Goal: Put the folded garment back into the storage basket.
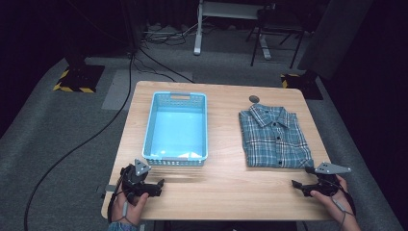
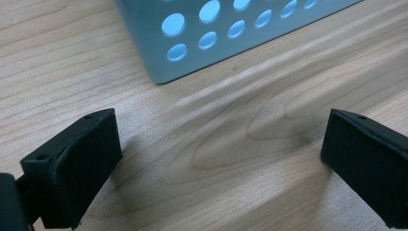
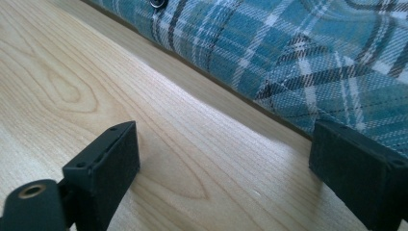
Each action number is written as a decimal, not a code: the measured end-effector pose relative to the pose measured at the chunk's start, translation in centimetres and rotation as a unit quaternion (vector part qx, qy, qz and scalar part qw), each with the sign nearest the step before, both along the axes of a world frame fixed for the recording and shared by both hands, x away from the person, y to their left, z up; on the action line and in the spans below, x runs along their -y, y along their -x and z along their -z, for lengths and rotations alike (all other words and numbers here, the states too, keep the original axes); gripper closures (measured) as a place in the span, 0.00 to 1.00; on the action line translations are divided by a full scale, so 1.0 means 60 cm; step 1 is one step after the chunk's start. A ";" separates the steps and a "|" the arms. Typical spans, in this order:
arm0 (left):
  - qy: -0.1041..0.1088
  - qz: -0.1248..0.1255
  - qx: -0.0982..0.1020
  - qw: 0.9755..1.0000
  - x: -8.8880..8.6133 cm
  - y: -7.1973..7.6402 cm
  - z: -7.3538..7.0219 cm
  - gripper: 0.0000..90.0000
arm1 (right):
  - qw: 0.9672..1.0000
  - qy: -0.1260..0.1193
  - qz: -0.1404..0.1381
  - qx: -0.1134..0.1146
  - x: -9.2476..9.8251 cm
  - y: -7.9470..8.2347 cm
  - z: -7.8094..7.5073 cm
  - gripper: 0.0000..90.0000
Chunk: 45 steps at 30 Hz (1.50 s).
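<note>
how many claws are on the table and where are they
2. The left claw sits open at the near left of the table, just in front of the blue basket. The right claw sits open at the near right, by the folded plaid shirt.

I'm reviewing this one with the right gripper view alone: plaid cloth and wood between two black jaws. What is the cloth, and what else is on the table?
Observer: It is a folded blue plaid shirt, buttoned, collar toward the far edge of the table.
Operator: Anything beside it?
Observer: A light blue plastic basket stands to its left, apart from it; it looks empty.
Operator: Where is the other hand?
Observer: The left hand-held gripper rests near the basket's near left corner, jaws wide apart over bare wood.
Operator: And mine?
Observer: The right hand-held gripper sits open at the shirt's near right corner.
</note>
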<state>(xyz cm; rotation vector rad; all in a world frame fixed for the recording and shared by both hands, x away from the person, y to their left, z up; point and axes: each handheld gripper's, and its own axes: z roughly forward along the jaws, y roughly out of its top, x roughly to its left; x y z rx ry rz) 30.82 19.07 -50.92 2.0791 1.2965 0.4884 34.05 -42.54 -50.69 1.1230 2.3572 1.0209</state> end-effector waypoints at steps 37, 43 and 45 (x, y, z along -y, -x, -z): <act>0.000 0.002 0.000 1.000 0.000 -0.001 0.000 0.00 | 0.999 -0.021 0.027 0.023 0.001 -0.001 -0.083 0.07; 0.000 0.002 0.000 1.000 0.000 -0.001 0.000 0.00 | 0.999 -0.023 0.021 0.025 -0.002 -0.005 -0.101 0.07; 0.000 0.002 0.000 1.000 0.000 -0.001 0.000 0.00 | 0.999 -0.022 0.020 0.027 -0.004 -0.008 -0.108 0.07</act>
